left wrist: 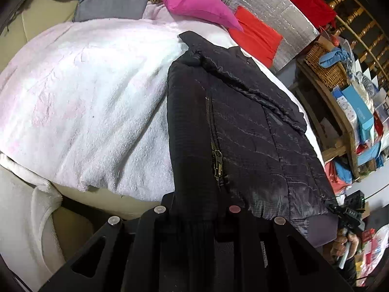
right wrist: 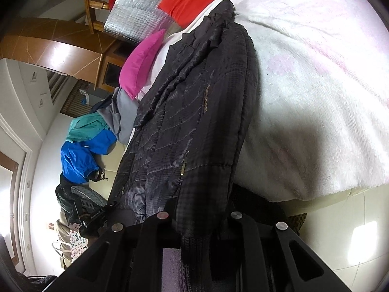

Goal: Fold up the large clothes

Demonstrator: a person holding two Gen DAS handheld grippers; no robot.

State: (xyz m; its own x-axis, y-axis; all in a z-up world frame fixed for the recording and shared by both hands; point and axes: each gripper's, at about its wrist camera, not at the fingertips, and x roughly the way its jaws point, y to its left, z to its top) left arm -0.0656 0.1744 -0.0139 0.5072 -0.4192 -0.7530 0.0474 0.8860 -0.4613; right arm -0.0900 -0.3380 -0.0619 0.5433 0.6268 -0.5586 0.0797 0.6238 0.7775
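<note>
Jacket [left wrist: 243,126]: black quilted cloth, slight sheen, ribbed knit cuff, brass-look metal zipper [left wrist: 217,161]. Blanket [left wrist: 85,102]: white fluffy plush. Pillow [left wrist: 194,2]: smooth pink cloth. Sheet behind [left wrist: 279,12]: shiny silver foil, gridded. Basket [left wrist: 325,68]: woven wicker. Grippers: matt black plastic.

The left wrist view sits low at the near edge of the bed, looking forward along the left gripper [left wrist: 197,213] and up the length of the black jacket [left wrist: 243,121], which fills the close foreground. The right wrist view looks along the right gripper [right wrist: 201,219], equally close but rolled sideways. Both share the jacket, the white blanket [left wrist: 85,97] and the far magenta pillow [left wrist: 194,0].
</note>
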